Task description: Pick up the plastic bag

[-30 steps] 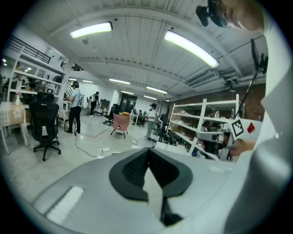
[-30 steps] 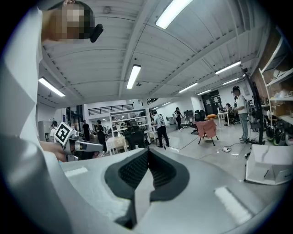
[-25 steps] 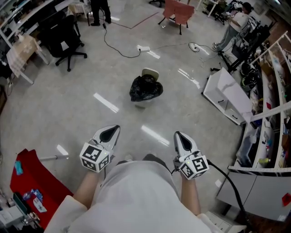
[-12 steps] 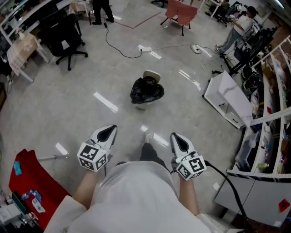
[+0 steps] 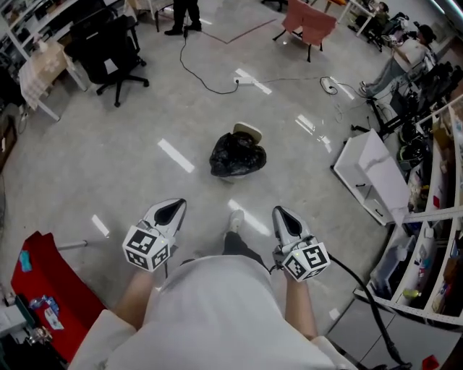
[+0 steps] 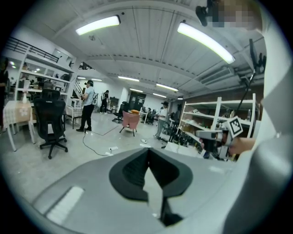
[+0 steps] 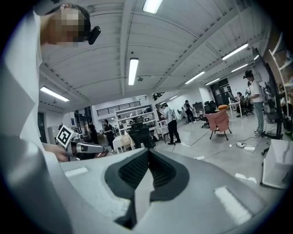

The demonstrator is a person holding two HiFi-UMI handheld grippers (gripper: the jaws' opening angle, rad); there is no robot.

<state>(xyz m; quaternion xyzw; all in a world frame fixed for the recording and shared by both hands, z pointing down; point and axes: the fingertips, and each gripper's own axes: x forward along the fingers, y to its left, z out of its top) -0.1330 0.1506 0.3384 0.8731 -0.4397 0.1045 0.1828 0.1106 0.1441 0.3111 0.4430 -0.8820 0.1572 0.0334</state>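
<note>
A black plastic bag [image 5: 236, 155] lines a small bin on the grey floor, a few steps ahead of me in the head view. My left gripper [image 5: 173, 208] is held at waist height to the left, jaws shut and empty. On the other side my right gripper [image 5: 283, 215] is also shut with nothing in it. Both point forward and up, well short of the bag. Neither gripper view shows the bag; each shows only closed dark pads [image 6: 147, 171] [image 7: 147, 171] and the room beyond.
A white cabinet [image 5: 369, 173] lies on the floor at right, shelving [image 5: 434, 238] behind it. Cables [image 5: 210, 79] run across the floor beyond the bag. A black office chair [image 5: 108, 47] stands far left, a pink chair [image 5: 311, 22] at the back. A red cart [image 5: 43, 289] is near left. People stand far off.
The view has moved forward: the bag now sits a little lower and nearer in the frame. A shoe has stepped out between the grippers. Both grippers stay shut.
</note>
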